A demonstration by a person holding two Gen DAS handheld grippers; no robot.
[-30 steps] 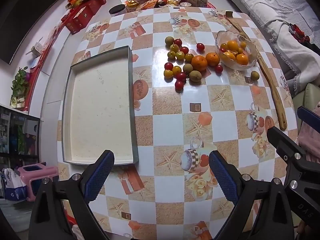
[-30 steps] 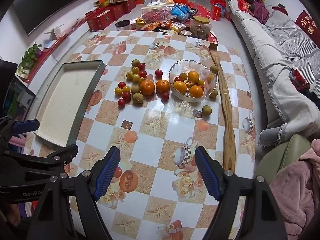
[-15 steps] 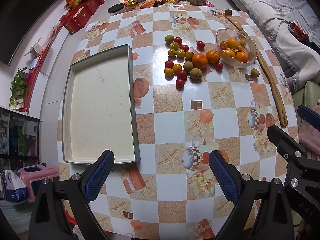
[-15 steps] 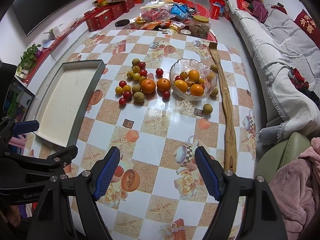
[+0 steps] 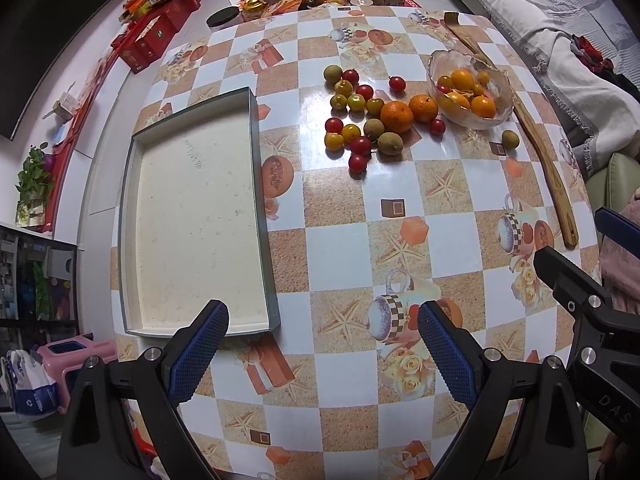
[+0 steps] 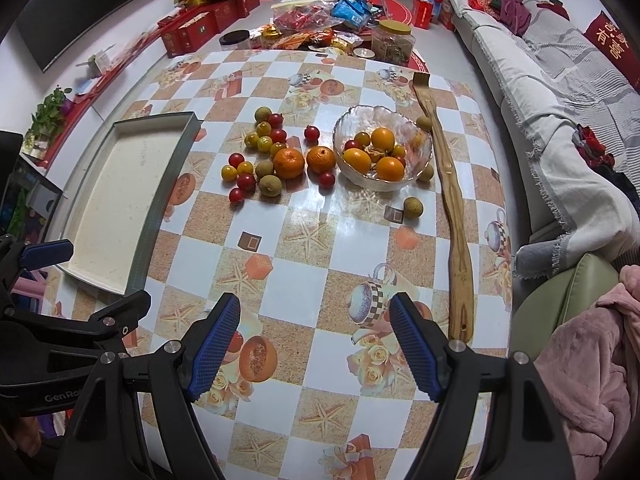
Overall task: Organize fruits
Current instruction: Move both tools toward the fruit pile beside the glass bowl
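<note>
Both claws hang with jaws spread wide and nothing between them: the left claw (image 5: 322,340) and the right claw (image 6: 314,334) sit over the near end of the worktop (image 6: 320,240), well short of the loose fruits (image 6: 276,156). Those lie ahead and a little left of the right claw, ahead and right of the left claw, with neither clearly nearer. The tray (image 5: 192,224) runs lengthwise away from the left claw, just ahead and left. The glass bowl (image 6: 384,148) and wooden stick (image 6: 452,208) hem in the fruits' right, so I judge the bare worktop between the best approach.
</note>
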